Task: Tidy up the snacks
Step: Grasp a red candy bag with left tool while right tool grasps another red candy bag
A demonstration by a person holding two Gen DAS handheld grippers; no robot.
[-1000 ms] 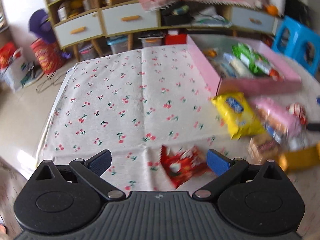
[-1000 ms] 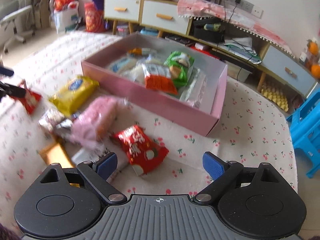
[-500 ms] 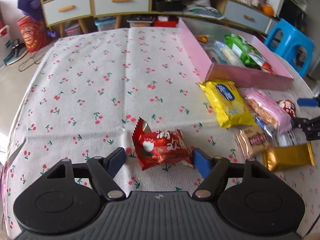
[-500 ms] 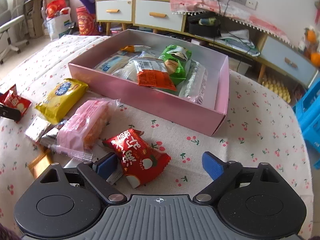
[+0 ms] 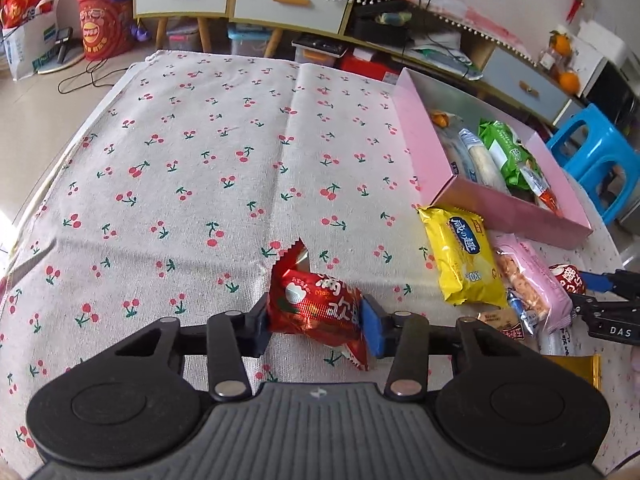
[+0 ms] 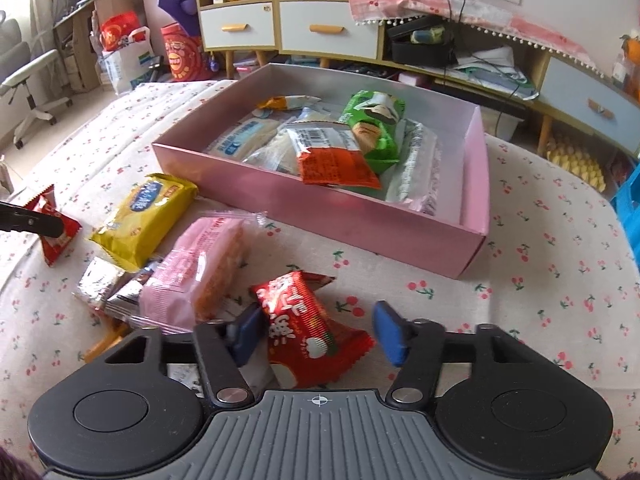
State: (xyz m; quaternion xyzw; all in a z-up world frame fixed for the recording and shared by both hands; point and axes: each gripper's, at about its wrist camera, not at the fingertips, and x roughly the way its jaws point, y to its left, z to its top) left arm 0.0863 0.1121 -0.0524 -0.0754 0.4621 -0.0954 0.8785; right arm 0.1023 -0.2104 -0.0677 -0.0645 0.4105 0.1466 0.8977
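Two red snack packets on the cloth: left gripper closing, pads pressing one; right gripper closing around the other, right pad not touching. Pink box beside them holds several packets; yellow, pink and small ones remain outside.

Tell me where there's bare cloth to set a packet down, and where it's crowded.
Free: the wide cherry-print tablecloth left of the pink box, and the cloth right of the box. Crowded: the pile by the yellow packet and pink packet, and most of the box floor.

Black ribbed gripper bodies, round side housings, silver pivot screws, blue-padded fingers
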